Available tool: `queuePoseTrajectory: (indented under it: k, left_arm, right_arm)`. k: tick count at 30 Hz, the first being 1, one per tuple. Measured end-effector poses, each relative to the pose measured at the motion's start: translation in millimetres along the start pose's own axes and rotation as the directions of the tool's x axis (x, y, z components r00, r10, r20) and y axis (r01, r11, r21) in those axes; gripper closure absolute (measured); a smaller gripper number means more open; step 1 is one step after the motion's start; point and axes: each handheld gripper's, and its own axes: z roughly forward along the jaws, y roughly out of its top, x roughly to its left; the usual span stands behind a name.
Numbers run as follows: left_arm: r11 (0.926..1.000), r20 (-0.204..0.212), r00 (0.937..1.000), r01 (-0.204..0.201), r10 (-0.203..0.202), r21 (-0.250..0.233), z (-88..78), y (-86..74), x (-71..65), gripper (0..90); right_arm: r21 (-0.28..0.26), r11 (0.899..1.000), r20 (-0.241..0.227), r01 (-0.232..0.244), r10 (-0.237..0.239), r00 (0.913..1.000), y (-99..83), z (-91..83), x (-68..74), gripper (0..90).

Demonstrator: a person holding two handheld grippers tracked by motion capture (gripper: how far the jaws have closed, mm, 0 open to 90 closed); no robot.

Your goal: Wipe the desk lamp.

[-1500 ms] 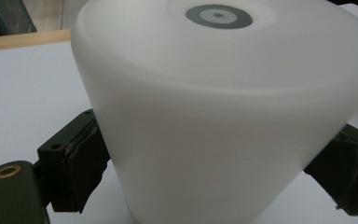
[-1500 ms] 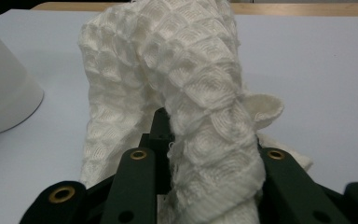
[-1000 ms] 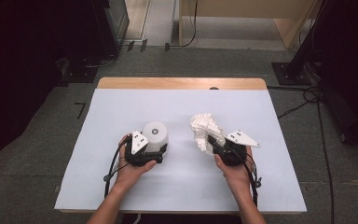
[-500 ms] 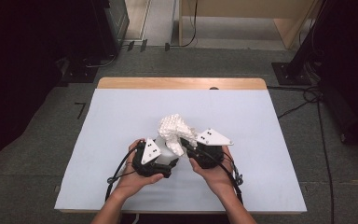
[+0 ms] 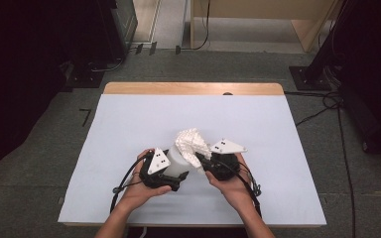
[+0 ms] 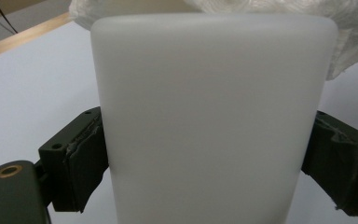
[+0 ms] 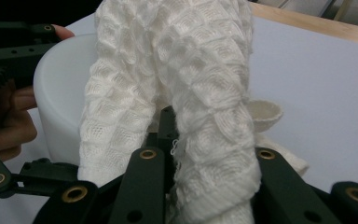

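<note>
Both forearms come in from the near edge of the surface and angle inward, so the hands nearly meet at its middle front. The left claw lies low on the surface, pointing toward the right hand, its jaws pressed on either side of a white cup that stands upright. The right claw is raised a little and points up and left; its jaws are clamped tight on a white cloth, whose bunched folds rise above the cup's rim and hang over it. In the right gripper view the cloth stands in two thick folds just before the cup. A second ago the hands were well apart, with the cup at the left and the cloth held off to the right; since then the right hand has carried the cloth across to the cup, while the left has barely shifted.
</note>
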Motion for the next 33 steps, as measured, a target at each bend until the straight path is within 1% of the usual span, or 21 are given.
queuePoseTrajectory:
  k: [3,5,7,9,10,11,12,13,15,16,17,19,20,21,23,24,26,28,29,31,33]
  left_arm:
    - [0.9993,-0.005,0.9993,-0.036,0.036,0.001,3.1,1.7,-3.5,8.8]
    - [0.9992,-0.003,0.9993,-0.038,0.038,0.005,4.9,3.1,-3.6,8.8]
    - [0.999,-0.007,0.999,-0.044,0.044,0.003,6.6,3.7,-4.6,8.8]
    - [0.9976,-0.024,0.9973,-0.069,0.069,0.005,8.1,4.3,-9.1,8.8]
    - [0.9907,-0.05,0.9894,-0.136,0.136,0.01,9.9,5.0,-18.6,8.8]
    - [0.9907,-0.05,0.9894,-0.136,0.136,0.01,9.9,5.0,-18.6,8.8]
    - [0.9875,-0.064,0.9854,-0.157,0.158,0.014,10.9,5.7,-23.6,8.8]
    - [0.9867,-0.067,0.9845,-0.161,0.162,0.02,10.9,6.2,-23.9,8.9]
    - [0.9911,-0.052,0.9899,-0.131,0.132,0.024,10.2,6.7,-18.4,8.9]
    - [0.9965,-0.035,0.9961,-0.08,0.081,0.024,9.4,6.8,-12.0,8.9]
    - [0.9989,-0.018,0.9991,-0.038,0.039,0.025,8.4,6.7,-6.2,8.9]
    - [0.9997,0.012,0.9998,0.013,-0.014,0.021,6.7,5.2,2.7,8.9]
    - [0.9997,0.016,0.9997,0.02,-0.02,0.017,6.3,4.5,3.8,8.9]
    - [0.9998,0.015,0.9997,0.018,-0.018,0.013,6.1,3.9,3.2,8.9]
    - [0.9992,-0.015,0.9992,-0.038,0.038,0.01,7.2,4.4,-6.5,8.9]
    - [0.9971,-0.035,0.9966,-0.074,0.075,0.014,7.8,4.8,-12.2,8.9]
    - [0.9922,-0.061,0.9905,-0.122,0.124,0.024,8.9,5.7,-19.3,8.9]
    - [0.9926,-0.068,0.9904,-0.119,0.12,0.026,9.6,6.0,-20.3,9.0]
    - [0.994,-0.068,0.9917,-0.107,0.108,0.024,9.5,5.9,-19.2,9.0]
    - [0.998,-0.054,0.9966,-0.061,0.062,0.018,9.1,5.5,-14.0,8.9]
    - [0.9994,-0.037,0.9988,-0.033,0.033,0.015,8.2,4.9,-8.8,8.9]
  right_arm:
    - [0.002,1.0,-0.001,0.003,-0.003,1.0,1.6,-2.8,-2.8,77.3]
    - [-0.002,1.0,-0.043,0.031,-0.031,0.9986,5.0,-7.9,-0.7,78.1]
    - [-0.006,0.999,-0.057,0.037,-0.037,0.9977,5.9,-8.8,0.6,78.1]
    - [-0.029,0.998,-0.073,0.053,-0.055,0.9958,8.1,-8.5,5.9,78.3]
    - [-0.05,0.998,-0.072,0.036,-0.039,0.9966,9.5,-4.0,7.3,78.2]
    - [-0.05,0.998,-0.072,0.036,-0.039,0.9966,9.5,-4.0,7.3,78.2]
    - [-0.052,0.999,-0.074,0.018,-0.022,0.997,9.8,-1.7,7.1,78.2]
    - [-0.067,0.998,-0.065,-0.002,-0.003,0.9979,9.8,2.2,6.2,78.2]
    - [-0.067,0.997,-0.052,-0.022,0.019,0.9985,9.9,7.6,1.4,78.2]
    - [-0.059,0.998,-0.037,-0.025,0.022,0.999,9.6,9.3,-0.8,78.3]
    - [-0.033,0.999,-0.013,-0.039,0.039,0.9992,6.9,8.9,-6.7,78.6]
    - [-0.029,0.999,-0.019,-0.041,0.041,0.999,5.9,6.9,-7.9,78.8]
    - [-0.025,0.999,-0.052,-0.04,0.038,0.9979,4.9,1.9,-9.2,79.0]
    - [-0.024,0.999,-0.08,-0.039,0.037,0.9961,4.9,-1.3,-9.1,79.1]
    - [-0.043,0.999,-0.137,-0.012,0.006,0.9905,6.1,-7.5,-1.3,79.2]
    - [-0.051,0.999,-0.137,0.0,-0.007,0.9905,7.6,-7.9,4.0,79.1]
    - [-0.072,0.997,-0.139,-0.005,-0.005,0.9903,10.3,-5.4,9.2,79.1]
    - [-0.079,0.997,-0.102,-0.02,0.012,0.9947,11.3,2.6,7.7,78.7]
    - [-0.08,0.996,-0.08,-0.04,0.034,0.9962,10.0,7.4,4.4,78.6]
    - [-0.074,0.993,-0.042,-0.092,0.089,0.9952,6.3,11.9,-4.0,78.8]
    - [-0.043,0.996,-0.021,-0.082,0.081,0.9965,4.9,8.4,-6.6,79.0]
